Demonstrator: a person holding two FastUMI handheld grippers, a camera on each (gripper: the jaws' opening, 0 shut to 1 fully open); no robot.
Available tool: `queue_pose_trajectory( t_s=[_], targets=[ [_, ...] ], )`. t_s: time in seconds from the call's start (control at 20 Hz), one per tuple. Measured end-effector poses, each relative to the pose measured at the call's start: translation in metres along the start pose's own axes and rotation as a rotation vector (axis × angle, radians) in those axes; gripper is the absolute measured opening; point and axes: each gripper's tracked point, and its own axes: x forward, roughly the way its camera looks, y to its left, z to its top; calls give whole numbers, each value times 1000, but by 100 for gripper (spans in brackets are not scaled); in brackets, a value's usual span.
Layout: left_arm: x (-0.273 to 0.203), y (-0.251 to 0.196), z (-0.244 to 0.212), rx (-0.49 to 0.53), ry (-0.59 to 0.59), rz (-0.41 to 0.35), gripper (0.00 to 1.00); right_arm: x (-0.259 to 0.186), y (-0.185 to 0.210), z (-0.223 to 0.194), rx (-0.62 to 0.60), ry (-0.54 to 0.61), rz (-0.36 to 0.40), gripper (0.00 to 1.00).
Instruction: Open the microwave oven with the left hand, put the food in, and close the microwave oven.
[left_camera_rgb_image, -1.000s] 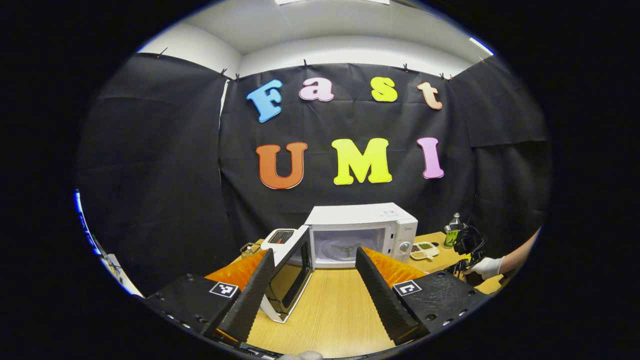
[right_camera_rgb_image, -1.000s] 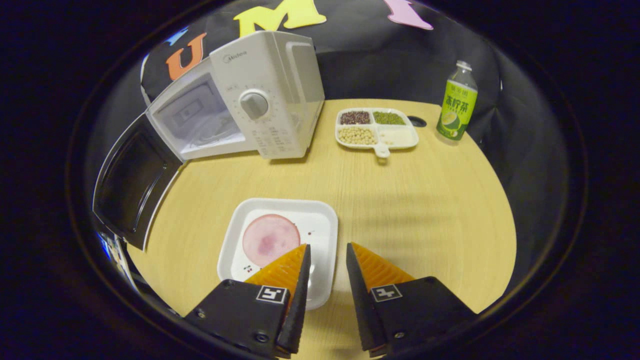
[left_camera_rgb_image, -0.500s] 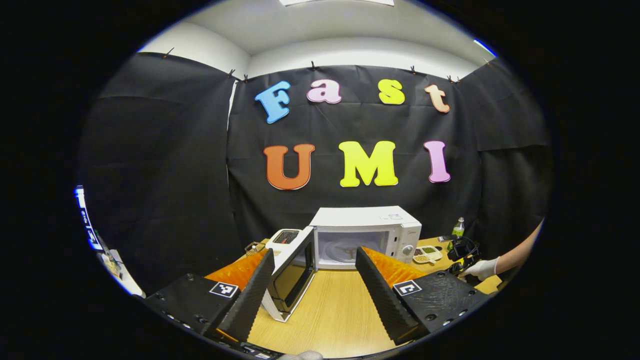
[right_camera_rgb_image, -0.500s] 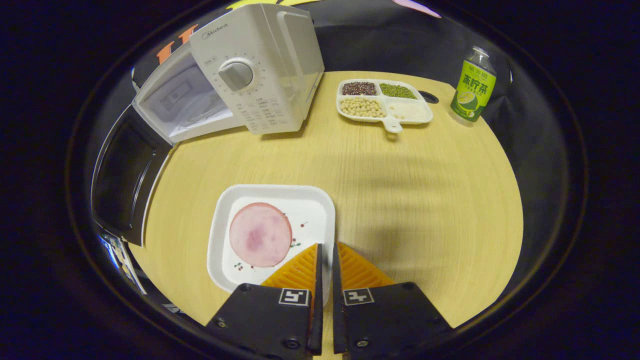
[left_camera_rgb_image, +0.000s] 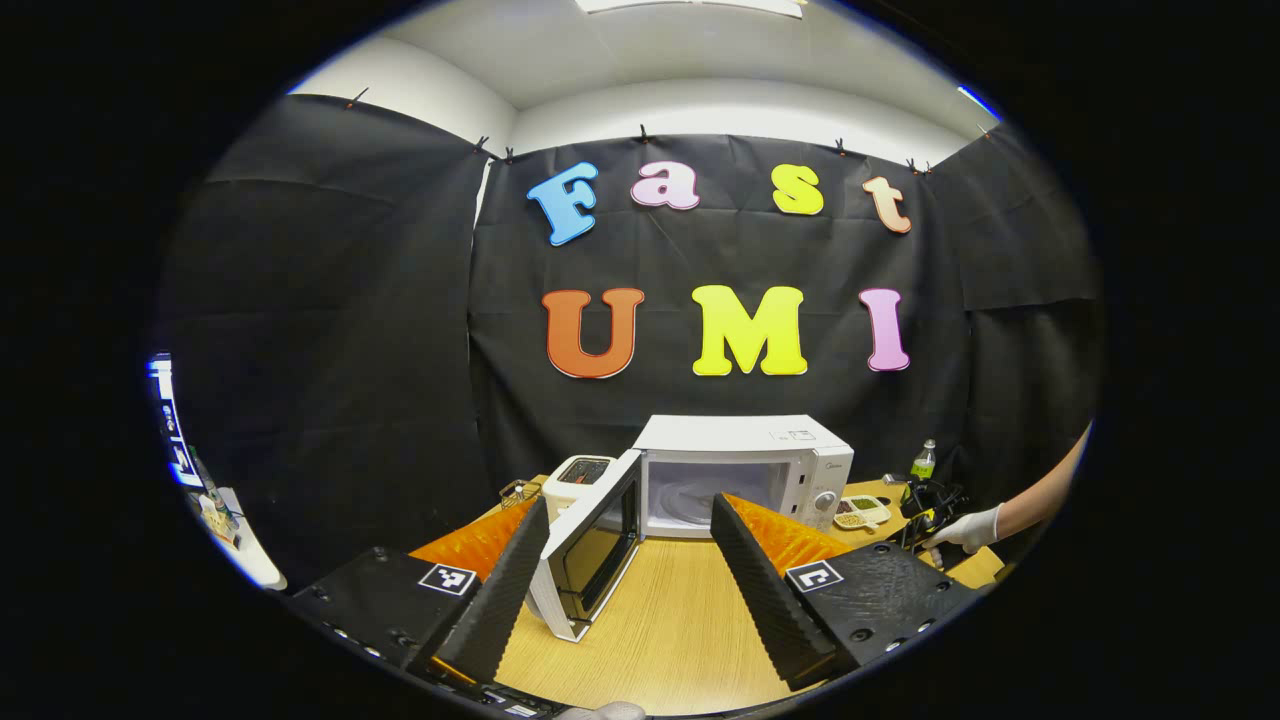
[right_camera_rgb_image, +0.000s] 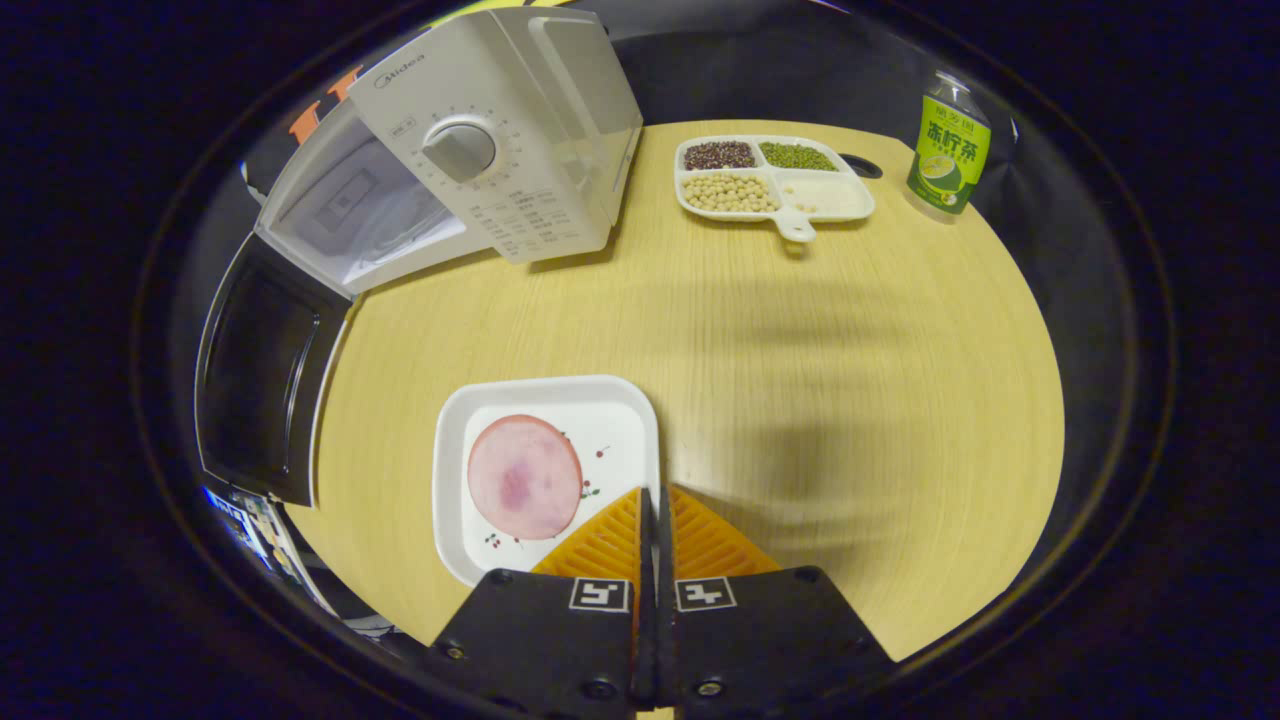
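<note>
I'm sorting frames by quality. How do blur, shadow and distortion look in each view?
Left gripper view: sharp, strong fisheye bending; microwave small. Right gripper view: sharp; soft shadow bands across the table; microwave leans from distortion; plate and bottle evenly lit.

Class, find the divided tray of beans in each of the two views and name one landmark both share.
Left gripper view: the divided tray of beans sits small and far off, right of centre, beside the microwave oven's right side.
Right gripper view: the tray lies near the top, right of centre, on the table.
Shared landmark: the green-labelled bottle just right of the tray.
</note>
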Motion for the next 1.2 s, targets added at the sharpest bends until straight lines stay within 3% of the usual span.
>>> queue_pose_trajectory(
  t_s=[0.35,0.4,0.7,1.0,1.2],
  targets=[
    [1,-2,3,-11,-11,-10,96,-12,12,0,28,-26,45,4],
    [1,-4,2,-11,-7,-11,96,-15,14,3,32,-42,53,0],
    [7,-8,5,-5,5,-35,96,-38,40,22,61,-148,115,4],
    [12,-3,7,-5,18,-28,96,-54,93,43,166,-261,226,4],
    [15,5,6,4,29,-11,96,-62,142,73,253,-394,314,4]
  ],
)
